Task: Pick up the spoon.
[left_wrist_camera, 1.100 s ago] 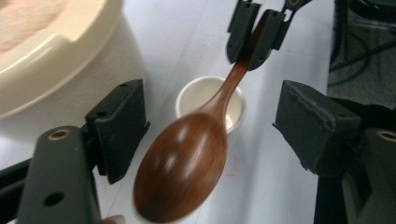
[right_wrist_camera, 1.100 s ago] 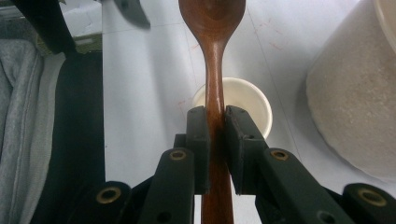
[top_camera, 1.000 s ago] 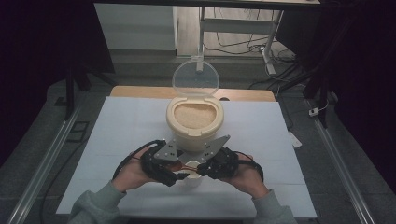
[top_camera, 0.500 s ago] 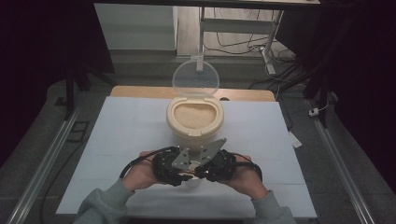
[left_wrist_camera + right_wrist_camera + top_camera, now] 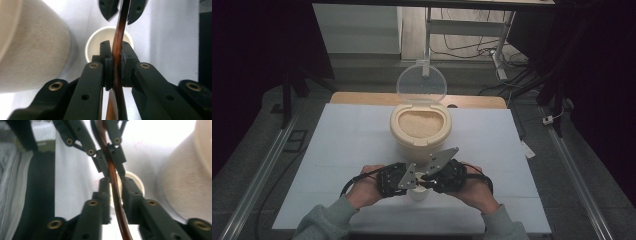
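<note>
A brown wooden spoon (image 5: pixel 117 37) stands edge-on between both grippers, above a small white cup (image 5: pixel 98 45). My left gripper (image 5: pixel 116 62) is shut on its handle. My right gripper (image 5: pixel 113 187) straddles the same spoon (image 5: pixel 118 217) from the opposite side; a narrow gap shows beside the spoon, so its jaws stand open. In the high view the left gripper (image 5: pixel 411 181) and right gripper (image 5: pixel 426 179) meet tip to tip over the cup (image 5: pixel 417 194), just in front of a cream rice container (image 5: pixel 420 137).
The container's clear round lid (image 5: pixel 421 84) stands upright behind it, and the rice surface is exposed. Its cream wall (image 5: pixel 32 52) is close beside the grippers. The white table (image 5: pixel 347 145) spreads to both sides; metal rails run along the floor.
Both hands have drawn together over the cup. The grippers were a little apart one second ago and now meet at the spoon.
</note>
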`<action>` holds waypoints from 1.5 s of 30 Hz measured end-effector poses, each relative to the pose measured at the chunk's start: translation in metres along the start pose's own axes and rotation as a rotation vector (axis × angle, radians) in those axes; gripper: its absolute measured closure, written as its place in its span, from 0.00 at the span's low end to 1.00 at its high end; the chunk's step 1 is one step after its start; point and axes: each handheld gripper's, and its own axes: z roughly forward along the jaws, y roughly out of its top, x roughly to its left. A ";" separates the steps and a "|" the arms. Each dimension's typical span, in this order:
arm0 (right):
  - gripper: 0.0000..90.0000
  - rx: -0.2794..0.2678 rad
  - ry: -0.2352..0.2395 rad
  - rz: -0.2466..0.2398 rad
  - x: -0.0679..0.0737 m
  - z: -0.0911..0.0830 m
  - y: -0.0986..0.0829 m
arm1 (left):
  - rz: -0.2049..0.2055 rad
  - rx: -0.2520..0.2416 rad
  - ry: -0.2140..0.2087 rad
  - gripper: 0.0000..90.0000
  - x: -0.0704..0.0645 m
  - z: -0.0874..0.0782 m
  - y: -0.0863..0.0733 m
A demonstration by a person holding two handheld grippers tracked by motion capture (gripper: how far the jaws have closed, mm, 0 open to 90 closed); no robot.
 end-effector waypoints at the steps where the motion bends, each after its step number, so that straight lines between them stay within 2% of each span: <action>1: 0.80 -0.024 -0.015 0.013 0.000 -0.002 -0.001 | 0.000 0.000 0.000 0.91 0.000 0.000 0.000; 4: 0.71 -0.101 -0.069 0.069 -0.003 -0.010 -0.003 | -0.014 -0.016 0.026 0.91 0.002 0.000 -0.002; 7: 0.64 -0.176 -0.134 0.134 -0.006 -0.020 -0.008 | -0.049 -0.049 0.061 0.91 0.003 -0.003 -0.006; 8: 0.62 -0.197 -0.152 0.154 -0.007 -0.023 -0.009 | -0.049 -0.049 0.061 0.91 0.003 -0.003 -0.006; 9: 0.62 -0.197 -0.152 0.154 -0.007 -0.023 -0.009 | -0.055 -0.059 0.071 0.91 0.003 -0.004 -0.007; 10: 0.57 -0.238 -0.189 0.195 -0.008 -0.028 -0.013 | -0.059 -0.065 0.080 0.91 0.003 -0.005 -0.008; 11: 0.55 -0.255 -0.207 0.219 -0.009 -0.031 -0.015 | -0.068 -0.082 0.103 0.91 0.003 -0.007 -0.009; 12: 0.54 -0.273 -0.220 0.242 -0.009 -0.033 -0.017 | -0.068 -0.082 0.103 0.91 0.003 -0.007 -0.009; 13: 0.53 -0.287 -0.237 0.268 -0.009 -0.034 -0.018 | -0.073 -0.088 0.109 0.91 0.003 -0.008 -0.010; 14: 0.53 -0.287 -0.237 0.268 -0.009 -0.034 -0.018 | -0.076 -0.092 0.118 0.91 0.004 -0.008 -0.011; 15: 0.51 -0.308 -0.259 0.303 -0.010 -0.037 -0.021 | -0.085 -0.097 0.123 0.91 0.004 -0.008 -0.012; 16: 0.51 -0.308 -0.259 0.303 -0.010 -0.037 -0.021 | -0.091 -0.102 0.127 0.91 0.004 -0.008 -0.013; 17: 0.46 -0.311 -0.288 0.320 -0.010 -0.037 -0.024 | -0.095 -0.107 0.133 0.91 0.005 -0.008 -0.014; 21: 0.43 -0.316 -0.314 0.336 -0.008 -0.037 -0.026 | -0.110 -0.125 0.149 0.91 0.005 -0.009 -0.016; 22: 0.42 -0.328 -0.339 0.355 -0.008 -0.039 -0.027 | -0.116 -0.130 0.151 0.91 0.005 -0.009 -0.016; 25: 0.41 -0.334 -0.352 0.378 -0.008 -0.041 -0.029 | -0.128 -0.148 0.159 0.91 0.005 -0.010 -0.018; 27: 0.39 -0.371 -0.357 0.413 -0.007 -0.044 -0.033 | -0.134 -0.159 0.167 0.91 0.005 -0.011 -0.018; 28: 0.39 -0.371 -0.357 0.413 -0.007 -0.044 -0.033 | -0.138 -0.165 0.171 0.91 0.005 -0.012 -0.018; 29: 0.37 -0.388 -0.359 0.447 -0.007 -0.046 -0.036 | -0.141 -0.172 0.175 0.91 0.006 -0.012 -0.018; 30: 0.37 -0.388 -0.359 0.447 -0.007 -0.046 -0.036 | -0.143 -0.177 0.179 0.91 0.006 -0.012 -0.019; 31: 0.35 -0.402 -0.357 0.479 -0.007 -0.047 -0.040 | -0.146 -0.182 0.185 0.91 0.006 -0.013 -0.019; 32: 0.35 -0.402 -0.357 0.479 -0.007 -0.047 -0.040 | -0.149 -0.187 0.190 0.91 0.006 -0.013 -0.019; 34: 0.33 -0.408 -0.374 0.521 -0.006 -0.048 -0.045 | -0.153 -0.194 0.197 0.91 0.006 -0.014 -0.019; 37: 0.33 -0.423 -0.354 0.567 -0.004 -0.047 -0.047 | -0.160 -0.202 0.223 0.91 0.004 -0.012 -0.019; 40: 0.34 -0.411 -0.349 0.593 0.001 -0.042 -0.045 | -0.164 -0.205 0.247 0.91 0.003 -0.010 -0.018; 43: 0.35 -0.421 -0.344 0.622 0.004 -0.038 -0.044 | -0.168 -0.209 0.261 0.91 0.003 -0.010 -0.018; 44: 0.36 -0.427 -0.342 0.650 0.007 -0.034 -0.042 | -0.169 -0.210 0.266 0.91 0.002 -0.009 -0.017; 45: 0.36 -0.427 -0.342 0.650 0.007 -0.034 -0.042 | -0.168 -0.208 0.276 0.91 0.001 -0.009 -0.017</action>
